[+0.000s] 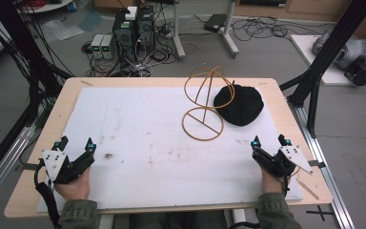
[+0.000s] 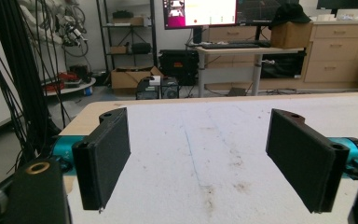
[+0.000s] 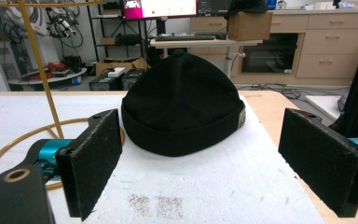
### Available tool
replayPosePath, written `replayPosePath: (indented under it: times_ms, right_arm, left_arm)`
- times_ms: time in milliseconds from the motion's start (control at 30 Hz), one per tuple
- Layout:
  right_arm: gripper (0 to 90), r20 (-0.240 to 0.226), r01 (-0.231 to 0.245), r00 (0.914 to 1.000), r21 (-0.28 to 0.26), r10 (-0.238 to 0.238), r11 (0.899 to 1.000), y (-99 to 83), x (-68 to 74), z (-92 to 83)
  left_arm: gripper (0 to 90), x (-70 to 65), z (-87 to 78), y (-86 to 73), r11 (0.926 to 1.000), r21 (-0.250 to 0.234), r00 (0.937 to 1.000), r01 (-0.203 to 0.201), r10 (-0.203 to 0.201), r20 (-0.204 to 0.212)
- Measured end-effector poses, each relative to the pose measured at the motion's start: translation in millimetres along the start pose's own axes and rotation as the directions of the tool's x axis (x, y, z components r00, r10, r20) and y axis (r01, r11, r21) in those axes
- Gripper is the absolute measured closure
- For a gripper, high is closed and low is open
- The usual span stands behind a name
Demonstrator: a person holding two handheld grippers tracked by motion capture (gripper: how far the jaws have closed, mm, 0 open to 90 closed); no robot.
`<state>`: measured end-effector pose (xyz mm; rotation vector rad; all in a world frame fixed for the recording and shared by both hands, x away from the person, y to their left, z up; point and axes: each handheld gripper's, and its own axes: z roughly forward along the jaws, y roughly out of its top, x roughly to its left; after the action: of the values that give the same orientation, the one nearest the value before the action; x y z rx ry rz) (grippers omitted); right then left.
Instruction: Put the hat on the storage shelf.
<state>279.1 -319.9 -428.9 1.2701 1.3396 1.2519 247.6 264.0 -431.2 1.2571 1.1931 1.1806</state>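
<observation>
A black beanie hat [image 1: 239, 105] lies on the white mat [image 1: 138, 138] at the back right; the right gripper view has the hat [image 3: 182, 105] straight ahead beyond the jaws. A gold wire stand [image 1: 205, 102] with a round base rises just left of the hat, and its upright [image 3: 35, 60] is seen at the left in the right gripper view. My right gripper [image 1: 270, 141] rests open near the front right corner, nothing between its pads [image 3: 93, 161]. My left gripper [image 1: 77, 143] sits open at the front left, over bare mat [image 2: 200, 154].
The wooden table [image 1: 262, 82] ends just beyond the mat. Black frame posts [image 1: 314, 71] stand at the right, cables and computer boxes [image 1: 124, 33] on the floor behind. Small dark stains [image 1: 108, 155] mark the mat near the left gripper.
</observation>
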Motion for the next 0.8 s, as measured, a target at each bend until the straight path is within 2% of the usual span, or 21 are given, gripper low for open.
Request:
replayPosePath:
  times_ms: [300, 600, 700, 800]
  right_arm:
    - [12.4, -0.002, -0.006, 1.0, 0.005, 0.006, 1.0, -0.3, 1.6, 0.7]
    - [12.4, -0.005, -0.015, 0.9999, 0.013, 0.015, 1.0, -0.5, 0.4, 1.0]
    - [12.0, 0.0, -0.026, 0.9997, 0.017, 0.026, 1.0, 0.1, 0.0, 1.2]
    - [11.7, -0.004, -0.017, 0.9998, 0.033, 0.017, 0.999, 0.4, -0.5, 2.7]
  left_arm:
    - [21.8, 2.4, -1.2, -0.1, 1.0, 0.007, 0.9999, 0.0, 0.0, -0.017]
    - [21.8, 1.6, -0.8, 0.0, 1.0, 0.005, 0.9999, 0.002, -0.002, -0.013]
    - [20.2, 1.8, 0.3, -0.4, 0.9997, 0.025, 0.9997, 0.0, 0.0, -0.023]
    - [20.0, 2.3, 0.3, 0.1, 0.9996, 0.027, 0.9996, 0.008, -0.007, -0.027]
